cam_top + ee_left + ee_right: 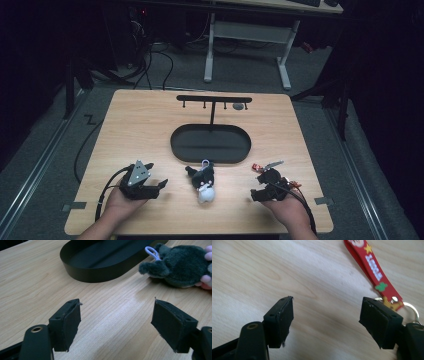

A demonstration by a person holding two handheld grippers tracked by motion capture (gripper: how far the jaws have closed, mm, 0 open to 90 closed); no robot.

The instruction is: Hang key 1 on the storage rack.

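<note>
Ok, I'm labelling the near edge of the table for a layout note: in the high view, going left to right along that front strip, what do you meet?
left gripper → plush toy keychain → red strap keychain → right gripper; the last two nearly level, and both grippers open on nothing.

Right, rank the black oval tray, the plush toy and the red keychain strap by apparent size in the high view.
1. Black oval tray, clearly largest.
2. Plush toy, far smaller.
3. Red keychain strap, smallest, just a small red bit beside the right gripper.
</note>
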